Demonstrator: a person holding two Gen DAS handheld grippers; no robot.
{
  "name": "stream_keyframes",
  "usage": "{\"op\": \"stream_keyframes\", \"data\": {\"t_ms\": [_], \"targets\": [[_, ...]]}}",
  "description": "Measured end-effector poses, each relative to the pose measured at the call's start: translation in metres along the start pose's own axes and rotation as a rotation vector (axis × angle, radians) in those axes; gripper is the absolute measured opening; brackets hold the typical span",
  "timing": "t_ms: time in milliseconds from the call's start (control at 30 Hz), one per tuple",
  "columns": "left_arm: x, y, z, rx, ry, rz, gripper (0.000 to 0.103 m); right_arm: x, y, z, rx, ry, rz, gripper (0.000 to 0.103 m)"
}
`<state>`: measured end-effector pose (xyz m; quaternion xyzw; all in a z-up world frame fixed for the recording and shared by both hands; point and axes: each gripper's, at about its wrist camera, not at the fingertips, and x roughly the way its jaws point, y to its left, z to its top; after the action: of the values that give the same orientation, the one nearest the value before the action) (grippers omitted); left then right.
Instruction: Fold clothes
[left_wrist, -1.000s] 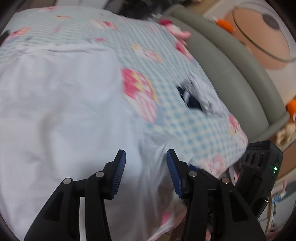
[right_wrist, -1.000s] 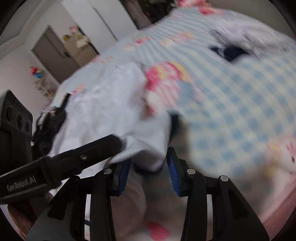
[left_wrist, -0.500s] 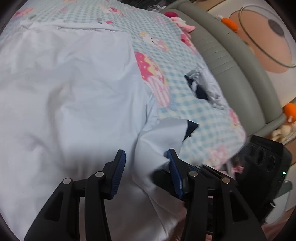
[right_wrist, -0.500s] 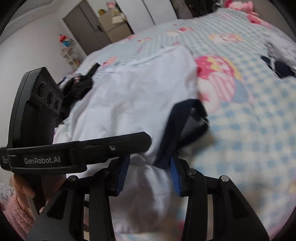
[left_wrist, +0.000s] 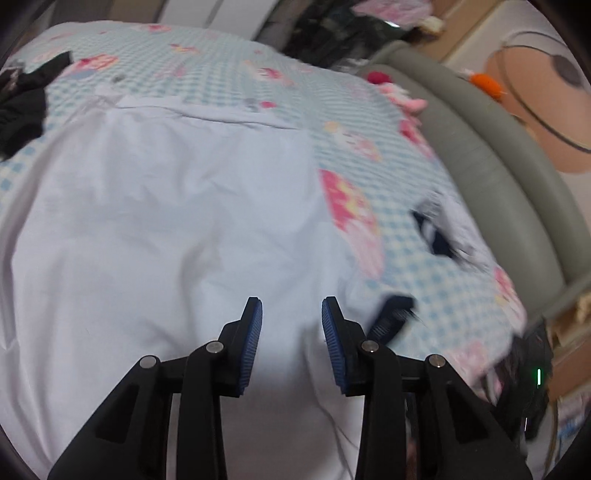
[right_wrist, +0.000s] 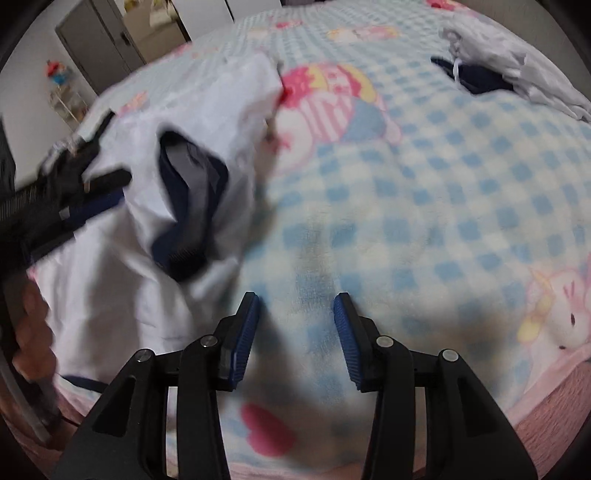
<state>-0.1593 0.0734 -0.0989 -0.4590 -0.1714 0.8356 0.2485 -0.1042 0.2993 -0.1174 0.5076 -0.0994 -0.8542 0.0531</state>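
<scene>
Both tongs (left_wrist: 291, 317) (right_wrist: 297, 314) gape; white shirt (left_wrist: 166, 221) lies lengthwise, collar nearest.

**Shirt ahead of the left gripper, blanket ahead of the right**

The shirt (left_wrist: 166, 229) lies spread on the bed (right_wrist: 424, 206), under and ahead of the left gripper (left_wrist: 291, 314). Its sleeve (right_wrist: 188, 206) lies ahead-left of the right gripper (right_wrist: 297, 314). A crumpled garment (right_wrist: 491, 70) sits far ahead-right.
</scene>
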Motion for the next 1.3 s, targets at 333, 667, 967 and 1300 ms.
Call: {"op": "stream_keyframes", "data": {"t_ms": [333, 667, 967, 1300], "targets": [[0.051, -0.023, -0.005, 0.124, 0.143, 0.011, 0.043, 0.008, 0.008, 0.005, -0.002, 0.007, 0.073, 0.050], [0.029, 0.000, 0.015, 0.010, 0.026, 0.158, 0.042, 0.006, -0.001, 0.009, 0.011, 0.007, 0.067, 0.050], [0.018, -0.010, -0.020, 0.123, 0.097, 0.036, 0.043, 0.016, 0.006, 0.020, -0.005, 0.015, 0.091, 0.055], [0.004, 0.024, -0.012, 0.007, 0.028, 0.183, 0.042, 0.001, -0.002, 0.026, 0.047, -0.025, 0.046, 0.055]]}}
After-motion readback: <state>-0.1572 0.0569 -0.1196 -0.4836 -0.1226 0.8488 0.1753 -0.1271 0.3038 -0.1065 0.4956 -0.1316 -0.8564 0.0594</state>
